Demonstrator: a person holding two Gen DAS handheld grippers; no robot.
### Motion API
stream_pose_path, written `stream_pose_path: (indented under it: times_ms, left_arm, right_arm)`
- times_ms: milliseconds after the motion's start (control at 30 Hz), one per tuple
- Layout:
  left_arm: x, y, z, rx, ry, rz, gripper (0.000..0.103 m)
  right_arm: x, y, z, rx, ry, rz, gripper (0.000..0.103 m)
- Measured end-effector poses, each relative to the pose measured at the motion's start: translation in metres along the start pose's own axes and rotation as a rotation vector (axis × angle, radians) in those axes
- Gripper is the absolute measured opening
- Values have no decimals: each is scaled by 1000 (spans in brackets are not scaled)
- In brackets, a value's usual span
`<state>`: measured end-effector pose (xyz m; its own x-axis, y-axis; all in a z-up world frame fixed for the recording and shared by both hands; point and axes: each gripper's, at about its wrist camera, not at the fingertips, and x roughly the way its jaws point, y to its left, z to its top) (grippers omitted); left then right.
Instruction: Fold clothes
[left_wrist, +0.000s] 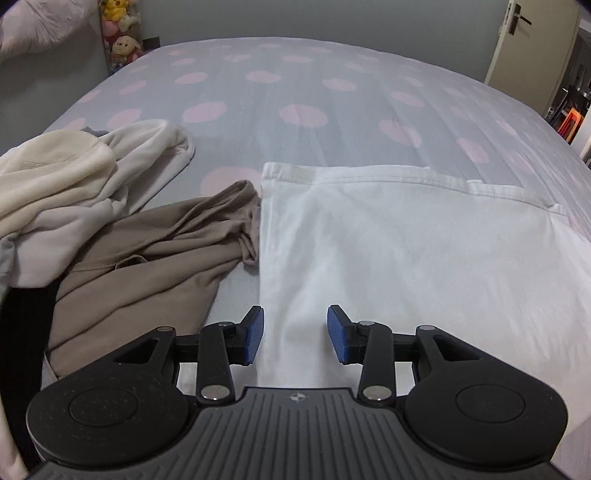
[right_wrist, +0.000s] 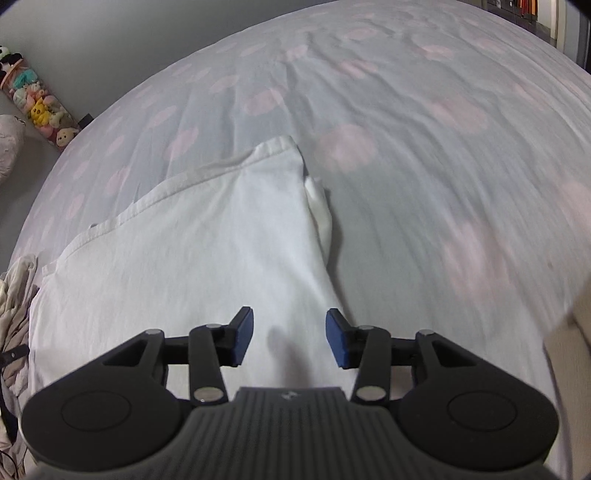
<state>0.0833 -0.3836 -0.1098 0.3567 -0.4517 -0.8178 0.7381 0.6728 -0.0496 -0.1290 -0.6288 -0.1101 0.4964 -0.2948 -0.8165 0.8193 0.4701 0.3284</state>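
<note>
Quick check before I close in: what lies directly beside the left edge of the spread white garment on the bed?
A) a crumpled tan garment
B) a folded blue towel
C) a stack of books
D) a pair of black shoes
A: in the left wrist view a crumpled tan garment lies bunched against the left edge of the white garment, with a cream piece heaped behind it.

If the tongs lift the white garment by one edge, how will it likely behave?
The white garment lies flat with soft creases, so it is probably thin, light and floppy, and would sag from one edge. Its right corner has a loose flap that may swing out. Both the left tongs and right tongs are open above it.
</note>
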Motion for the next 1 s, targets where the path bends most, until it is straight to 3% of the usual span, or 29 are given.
stream_pose_path:
  times_ms: [300,533,700,767,800,1000]
  left_arm:
    - [13,2,5,-13,1,14,36]
    - [13,0,6,-6,-5,31,36]
    - [14,0,7,-6,-5,35,36]
    - [14,0,7,-3,-4,33,36]
    - [13,1,7,-2,-6,31,36]
    - [4,8,7,-11,-34,27,36]
  right_arm:
    - [25,-25,46,47,-27,8,51]
    - [56,-31,39,50,33,45,49]
    - [64,-21,31,-14,25,22,36]
    - [65,-15,32,-21,32,23,14]
    - [64,-12,33,-22,36,26,11]
    - [42,8,42,-16,25,24,9]
